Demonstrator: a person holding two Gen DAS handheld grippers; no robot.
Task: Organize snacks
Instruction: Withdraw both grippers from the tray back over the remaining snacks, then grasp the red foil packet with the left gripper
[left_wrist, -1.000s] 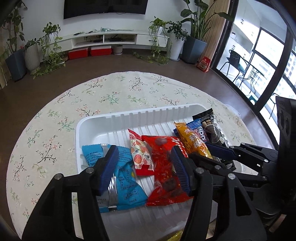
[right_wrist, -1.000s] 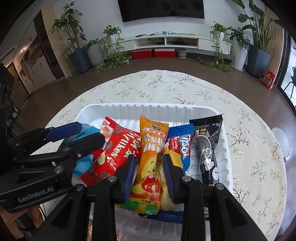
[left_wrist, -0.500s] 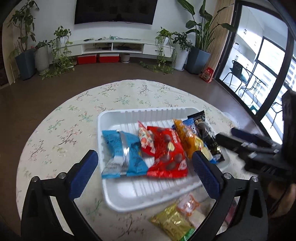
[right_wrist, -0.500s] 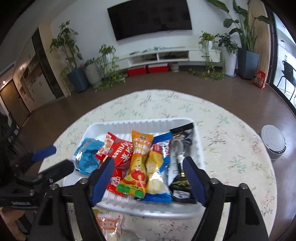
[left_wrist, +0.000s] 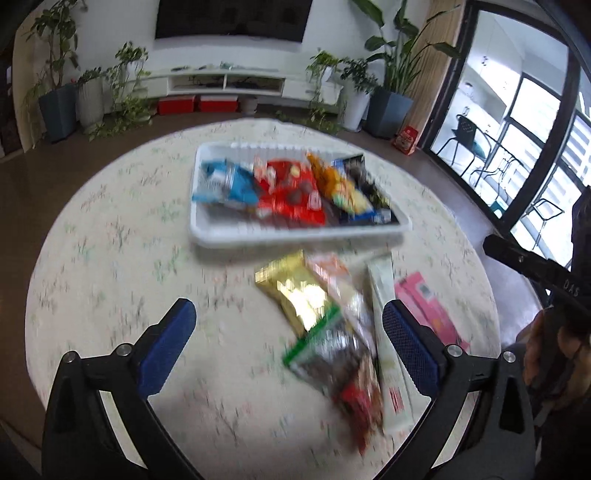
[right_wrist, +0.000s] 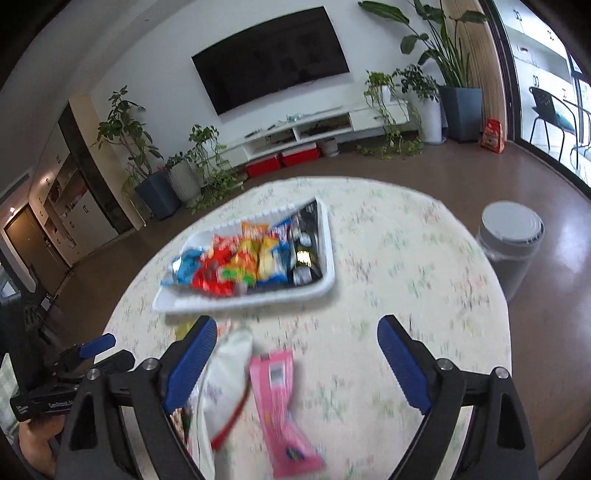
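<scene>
A white tray (left_wrist: 295, 236) (right_wrist: 240, 301) on the round floral table holds several snack packets side by side, among them a blue one (left_wrist: 225, 182) and a red one (left_wrist: 291, 195). Loose packets lie on the cloth nearer me: a gold one (left_wrist: 295, 291), a long white one (left_wrist: 388, 332) (right_wrist: 225, 376) and a pink one (left_wrist: 428, 314) (right_wrist: 280, 398). My left gripper (left_wrist: 288, 347) hangs open above the loose packets with nothing between its fingers. My right gripper (right_wrist: 295, 362) is opening, jaws wide, over the pink and white packets without touching them. Both views are blurred.
A grey lidded bin (right_wrist: 511, 240) stands on the floor beside the table's right edge. Potted plants and a low white TV unit (left_wrist: 229, 83) line the far wall. The table's left half (left_wrist: 110, 240) is bare cloth.
Both grippers let go of the packets in the tray, opened wide and pulled back toward the near edge. The tray now sits farther away and loose packets have come into view.
</scene>
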